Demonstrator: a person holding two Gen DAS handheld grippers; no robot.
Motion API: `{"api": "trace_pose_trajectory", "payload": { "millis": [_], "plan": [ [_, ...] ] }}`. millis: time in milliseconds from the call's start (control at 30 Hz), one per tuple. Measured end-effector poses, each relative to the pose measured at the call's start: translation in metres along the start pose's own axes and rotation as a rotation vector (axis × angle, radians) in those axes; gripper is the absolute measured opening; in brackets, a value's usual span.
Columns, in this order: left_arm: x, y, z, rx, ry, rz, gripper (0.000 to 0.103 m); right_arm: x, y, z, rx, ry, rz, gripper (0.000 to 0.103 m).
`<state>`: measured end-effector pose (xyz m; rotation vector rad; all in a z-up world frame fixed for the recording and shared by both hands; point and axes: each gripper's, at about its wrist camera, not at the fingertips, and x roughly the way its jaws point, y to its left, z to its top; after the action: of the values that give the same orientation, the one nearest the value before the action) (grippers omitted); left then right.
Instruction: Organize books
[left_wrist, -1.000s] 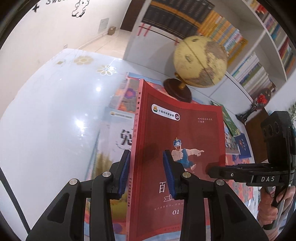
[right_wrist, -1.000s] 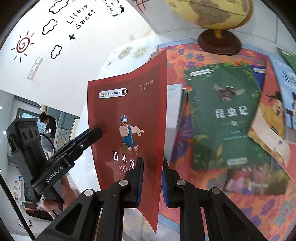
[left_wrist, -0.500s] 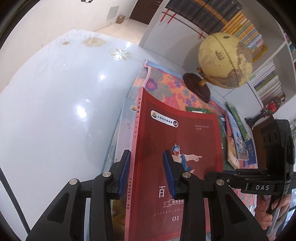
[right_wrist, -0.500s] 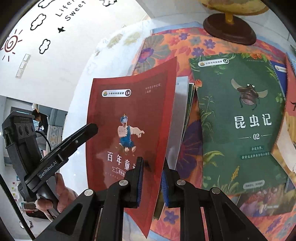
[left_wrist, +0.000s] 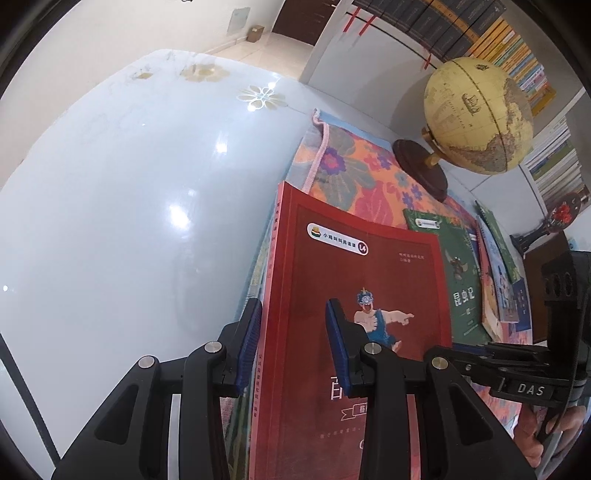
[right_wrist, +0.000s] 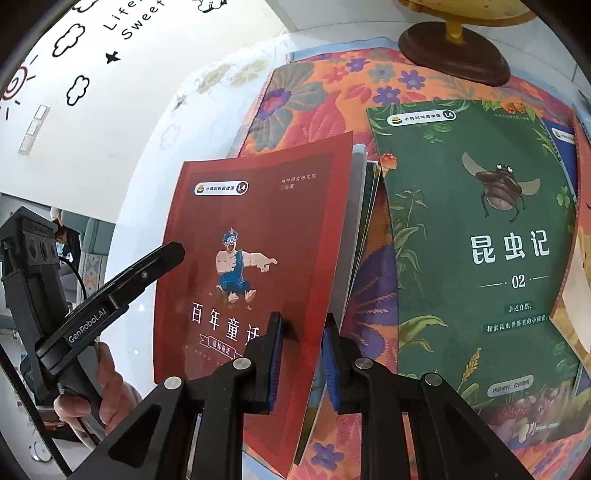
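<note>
A red book (left_wrist: 354, 266) with a cartoon figure on its cover is held tilted between both grippers, low over a small stack of books (right_wrist: 364, 206) at the left edge of the floral cloth (right_wrist: 314, 92). My left gripper (left_wrist: 293, 343) is shut on the red book at its spine side. My right gripper (right_wrist: 301, 354) has the book's open edge (right_wrist: 295, 258) between its pads; its jaws are starting to open, and the pads still look to touch the cover. Each gripper also shows in the other's view: the left gripper (right_wrist: 173, 254) and the right gripper (left_wrist: 443, 354).
A green insect book (right_wrist: 480, 240) lies flat on the cloth to the right, with more books (left_wrist: 495, 280) overlapping beyond it. A globe (left_wrist: 476, 114) on a dark wooden base (right_wrist: 454, 55) stands at the back. A glossy white table (left_wrist: 110, 221) spreads left; bookshelves (left_wrist: 517, 55) fill the back wall.
Both grippers have sunk with the red book toward the stack on the cloth, and it now covers the white book beneath. The globe and green book kept their places.
</note>
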<state>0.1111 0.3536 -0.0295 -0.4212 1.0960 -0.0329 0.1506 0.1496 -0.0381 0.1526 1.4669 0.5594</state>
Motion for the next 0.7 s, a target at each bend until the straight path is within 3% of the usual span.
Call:
{"api": "trace_pose_trajectory", "payload": {
  "millis": [167, 233, 333, 367, 400, 533, 600, 700],
  "plan": [
    [0.001, 0.005, 0.0, -0.015, 0.001, -0.003, 0.031, -0.004, -0.002, -0.004, 0.021, -0.01, -0.021, 0.021],
    [-0.003, 0.005, 0.0, -0.01, -0.01, 0.001, 0.031, -0.015, -0.007, -0.007, 0.039, -0.058, -0.039, 0.021],
    [-0.012, 0.003, 0.0, 0.004, -0.034, 0.016, 0.034, -0.026, -0.009, -0.01, 0.038, -0.108, -0.092, 0.033],
    [-0.013, 0.003, 0.0, 0.005, -0.038, 0.019, 0.034, -0.026, -0.007, -0.01, 0.023, -0.106, -0.107, 0.045],
    [-0.014, 0.004, 0.0, 0.005, -0.038, 0.021, 0.034, -0.023, -0.004, -0.012, 0.005, -0.097, -0.12, 0.049],
    [-0.011, 0.009, 0.0, -0.004, -0.03, 0.025, 0.034, -0.001, 0.014, -0.026, -0.074, 0.005, -0.13, 0.049],
    [-0.01, 0.012, 0.0, -0.015, -0.025, 0.022, 0.034, 0.012, 0.026, -0.035, -0.119, 0.056, -0.143, 0.055],
    [-0.014, 0.013, -0.001, -0.014, -0.032, 0.02, 0.034, 0.016, 0.044, -0.044, -0.166, 0.042, -0.178, 0.057]
  ]
}}
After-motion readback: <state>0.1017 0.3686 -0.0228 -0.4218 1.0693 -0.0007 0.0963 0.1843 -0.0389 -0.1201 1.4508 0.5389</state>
